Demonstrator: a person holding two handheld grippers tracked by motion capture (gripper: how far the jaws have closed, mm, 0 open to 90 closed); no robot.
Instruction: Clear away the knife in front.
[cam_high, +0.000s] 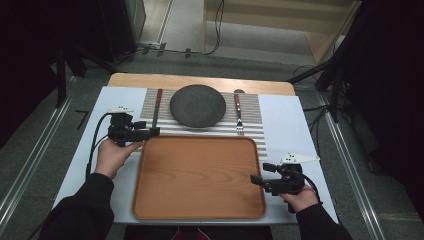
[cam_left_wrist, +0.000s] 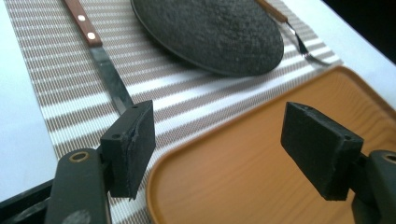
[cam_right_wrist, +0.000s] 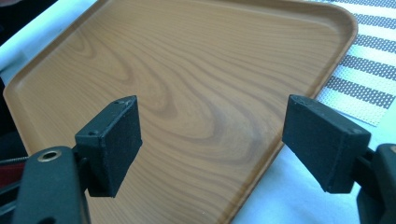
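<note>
Wood-grain orange-brown tray (cam_high: 200, 175) with rounded corners and a low raised rim lies bare on the worktop (cam_high: 290, 130), between the 2 grippers. Fingers of the left gripper (cam_high: 152, 132) stand wide apart with nothing between them, hovering over the tray's far left corner; in the left gripper view the rim curves beneath the gap, one finger (cam_left_wrist: 130, 147) over the mat and the other over the tray. Fingers of the right gripper (cam_high: 256, 180) are also wide and hold nothing, poised over the tray's right edge near its near corner.

Beyond the left fingers a striped brown-and-white placemat (cam_high: 252, 112) carries a dark speckled round plate (cam_high: 197, 105), a wooden-handled knife (cam_high: 157, 107) to one side of it and a wooden-handled fork (cam_high: 238, 112) to the other. The knife's blade tip lies just beside the left fingers. Open white surface lies outside both tray sides.

White sheeting covers the wooden worktop; grey floor, cables and dark stands surround it.
</note>
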